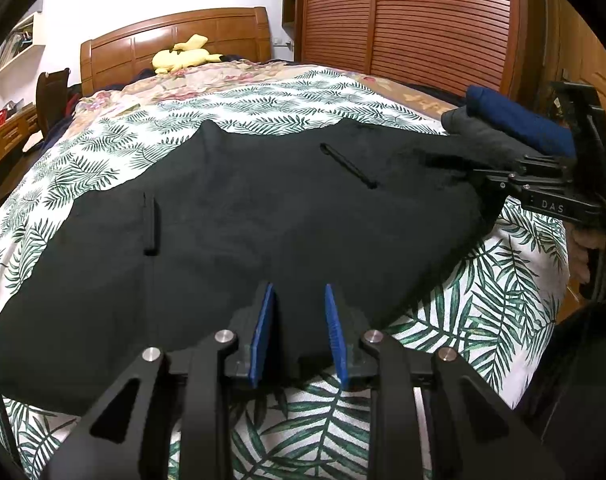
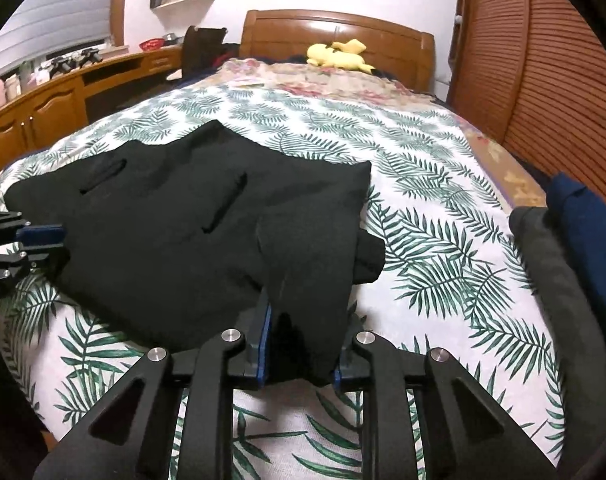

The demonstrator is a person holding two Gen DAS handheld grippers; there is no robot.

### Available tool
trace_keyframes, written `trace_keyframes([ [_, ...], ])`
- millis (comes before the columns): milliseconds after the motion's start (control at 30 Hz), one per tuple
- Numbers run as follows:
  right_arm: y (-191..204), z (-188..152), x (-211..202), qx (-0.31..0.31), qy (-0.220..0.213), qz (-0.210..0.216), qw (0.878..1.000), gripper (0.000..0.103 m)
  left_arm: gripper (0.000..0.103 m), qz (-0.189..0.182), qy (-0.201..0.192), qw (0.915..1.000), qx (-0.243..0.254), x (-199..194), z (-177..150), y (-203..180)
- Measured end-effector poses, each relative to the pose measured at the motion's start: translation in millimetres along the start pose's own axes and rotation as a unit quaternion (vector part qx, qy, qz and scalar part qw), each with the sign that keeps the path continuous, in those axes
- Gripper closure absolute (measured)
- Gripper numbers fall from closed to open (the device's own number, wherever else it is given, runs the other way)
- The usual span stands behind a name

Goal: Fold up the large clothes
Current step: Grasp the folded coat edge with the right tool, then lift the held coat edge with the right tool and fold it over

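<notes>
A large black garment [image 1: 231, 224] with two slit pockets lies spread on the leaf-print bed cover [image 1: 483, 304]; it also shows in the right wrist view [image 2: 175, 232]. My left gripper [image 1: 299, 312] is open, its blue pads on either side of the garment's near edge. My right gripper [image 2: 303, 344] has a fold of the black fabric between its fingers, which hides the pads; the jaws stand apart. The right gripper shows at the garment's right edge in the left wrist view [image 1: 503, 176]. The left gripper shows at the left edge of the right wrist view [image 2: 39, 240].
Folded grey [image 2: 559, 280] and navy [image 2: 591, 224] clothes lie stacked at the bed's right edge. A yellow plush toy [image 1: 183, 56] sits by the wooden headboard [image 1: 175, 36]. A slatted wardrobe [image 1: 423, 20] stands right, a wooden desk [image 2: 63, 92] left.
</notes>
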State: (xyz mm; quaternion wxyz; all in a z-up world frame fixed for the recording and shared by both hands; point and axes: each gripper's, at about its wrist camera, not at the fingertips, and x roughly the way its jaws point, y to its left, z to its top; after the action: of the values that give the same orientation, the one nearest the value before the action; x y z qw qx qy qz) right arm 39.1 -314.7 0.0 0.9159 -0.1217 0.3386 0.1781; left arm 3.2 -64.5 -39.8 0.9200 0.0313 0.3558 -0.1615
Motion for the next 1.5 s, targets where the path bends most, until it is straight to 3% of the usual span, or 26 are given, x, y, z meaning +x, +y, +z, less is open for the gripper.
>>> trace_keyframes([
  [533, 2.7, 1.9, -1.9, 0.000, -0.006, 0.007, 1.000, 0.087, 0.078, -0.004, -0.001, 1.0000, -0.004, -0.8, 3.6, 1.8],
  [1000, 6.9, 12.8, -2.4, 0.027, -0.018, 0.011, 0.999, 0.088, 0.078, -0.008, -0.044, 0.9987, -0.024, -40.7, 3.3, 23.7],
  [1233, 16.2, 31.7, -6.4, 0.007, -0.024, 0.003, 1.000, 0.090, 0.078, 0.010, -0.063, 0.9974, -0.033, -56.2, 6.5, 39.3],
  [1500, 54.5, 78.1, -19.3, -0.039, -0.067, 0.019, 0.997, 0.093, 0.078, 0.036, -0.074, 0.9949, -0.057, -73.7, -2.4, 68.6],
])
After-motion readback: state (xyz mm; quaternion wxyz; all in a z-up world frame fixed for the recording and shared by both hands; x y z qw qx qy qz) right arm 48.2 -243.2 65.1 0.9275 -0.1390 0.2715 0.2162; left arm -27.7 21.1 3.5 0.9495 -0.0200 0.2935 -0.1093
